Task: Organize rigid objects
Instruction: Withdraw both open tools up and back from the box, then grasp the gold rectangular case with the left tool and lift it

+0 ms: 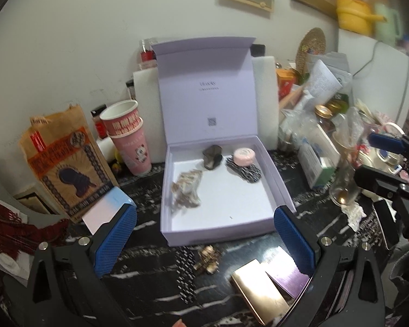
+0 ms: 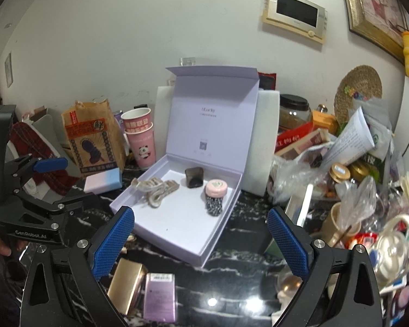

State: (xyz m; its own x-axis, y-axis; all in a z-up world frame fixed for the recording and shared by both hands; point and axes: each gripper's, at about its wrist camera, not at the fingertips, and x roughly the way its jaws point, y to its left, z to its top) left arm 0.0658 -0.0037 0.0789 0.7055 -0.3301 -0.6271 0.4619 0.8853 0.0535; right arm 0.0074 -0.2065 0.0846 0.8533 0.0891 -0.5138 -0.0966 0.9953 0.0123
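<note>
The jaws of the left gripper [image 1: 204, 234] are held wide apart with nothing between them, and the jaws of the right gripper [image 2: 201, 238] are likewise spread wide and empty. Both are pointed down toward a lavender box [image 1: 276, 182] that is set open on the black marbled desk [image 2: 248, 275], its lid raised upright at the back. Inside the box, a pale beige hair clip [image 2: 156, 189] is seen at 9 o'clock, a dark grey piece [image 2: 194, 177] at 12 o'clock, and a pink round case [image 2: 216, 187] at 2 o'clock, resting on the far end of a black-and-white patterned item [image 2: 214, 204]. Outside the box, in the left wrist view, a small gold ornament [image 1: 208, 257] is seen just beside the near wall at 6 o'clock, with a gold case [image 1: 259, 293] and a purple box [image 1: 285, 271] nearer the camera. Stacked paper cups [image 1: 128, 136] and a brown paper bag [image 1: 65, 169] are placed at 9 o'clock of the box.
</note>
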